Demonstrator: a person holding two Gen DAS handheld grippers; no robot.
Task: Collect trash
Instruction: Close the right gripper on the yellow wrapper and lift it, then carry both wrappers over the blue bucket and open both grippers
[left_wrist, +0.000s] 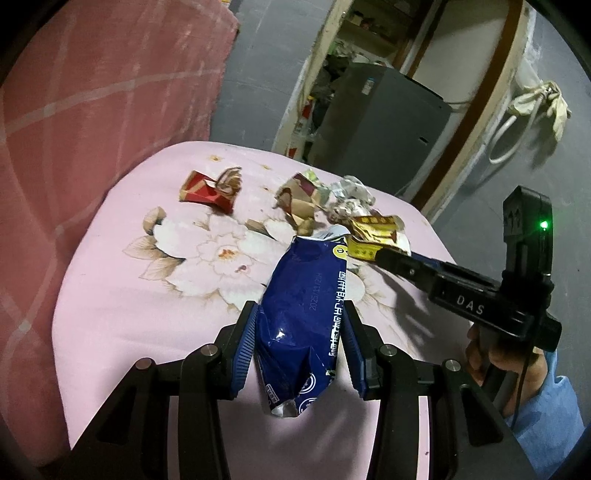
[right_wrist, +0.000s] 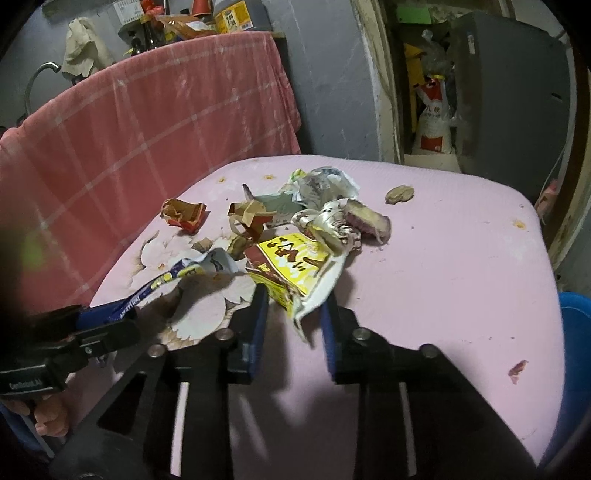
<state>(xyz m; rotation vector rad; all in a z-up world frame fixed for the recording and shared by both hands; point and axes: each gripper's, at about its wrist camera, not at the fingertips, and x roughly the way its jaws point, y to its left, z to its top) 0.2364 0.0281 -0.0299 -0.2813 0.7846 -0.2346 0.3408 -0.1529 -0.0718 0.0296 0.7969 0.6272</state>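
Left wrist view: the left gripper (left_wrist: 300, 314) is clenching the blue bag (left_wrist: 301, 295) at lower centre, lifted over the pink table (left_wrist: 122, 295). At right, the right gripper (left_wrist: 380, 254) is pinching the yellow wrapper (left_wrist: 373, 236). Red scraps (left_wrist: 207, 192) are lying further back, near the far edge.

Right wrist view: the right gripper (right_wrist: 293, 299) is gripping the yellow wrapper (right_wrist: 291, 264) at centre, seemingly by one corner; lifting slowly should keep the crumpled foil (right_wrist: 332, 221) from dragging. Bare table is lying at right, and a blue bin (right_wrist: 574, 314) is waiting at the right edge.
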